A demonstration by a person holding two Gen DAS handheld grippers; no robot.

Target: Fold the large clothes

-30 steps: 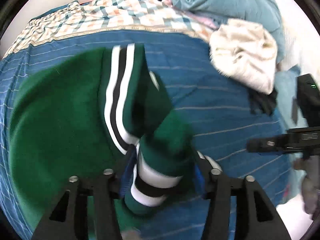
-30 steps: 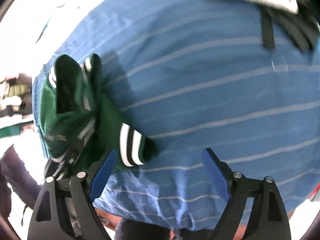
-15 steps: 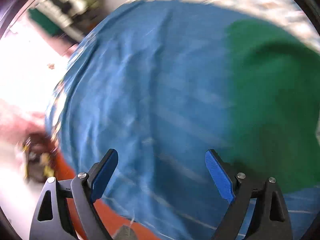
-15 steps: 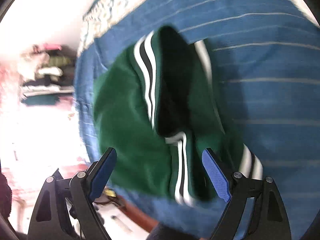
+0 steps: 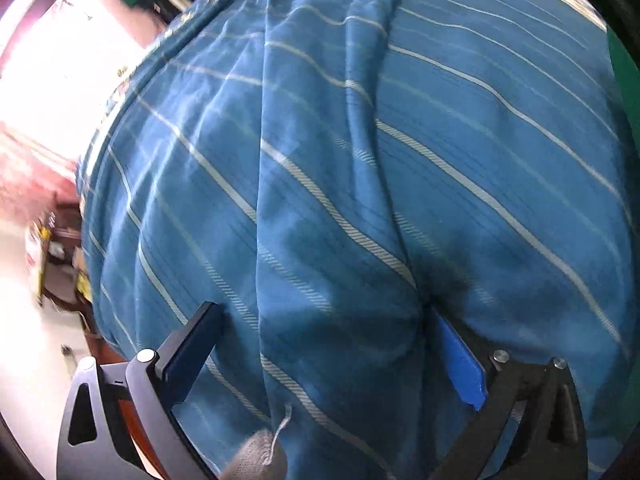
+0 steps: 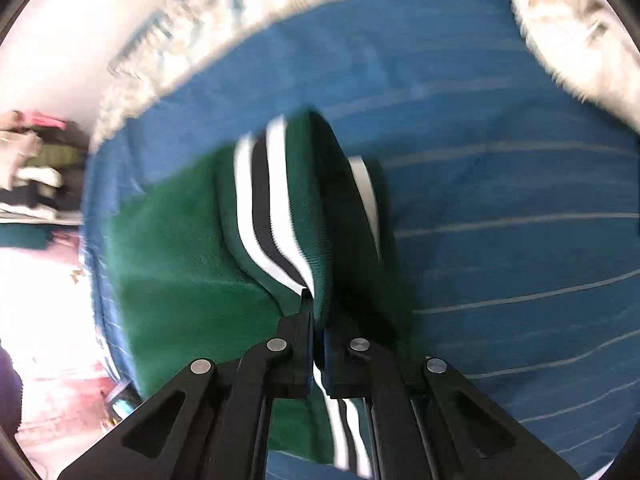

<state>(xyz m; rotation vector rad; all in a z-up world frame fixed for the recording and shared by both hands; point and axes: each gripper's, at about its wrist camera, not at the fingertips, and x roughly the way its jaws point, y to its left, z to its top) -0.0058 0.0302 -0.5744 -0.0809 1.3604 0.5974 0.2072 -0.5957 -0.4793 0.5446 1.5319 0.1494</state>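
On the bed, over a blue striped sheet (image 6: 520, 200), lies a green garment (image 6: 180, 260) with white and dark stripes along its ribbed band. The right hand-held gripper (image 6: 316, 320) has just snapped closed and now pinches a raised fold of that band; the cloth beneath its fingers is hidden, and the whole right view is smeared. The left hand-held gripper (image 5: 320, 344) has just been opening and stands spread wide over wrinkled sheet, pinching nothing. Only a green sliver (image 5: 624, 80) at the right rim of its view hints at the garment. A pale fuzzy bundle (image 6: 580, 32) is cut off at the upper right, too blurred to identify.
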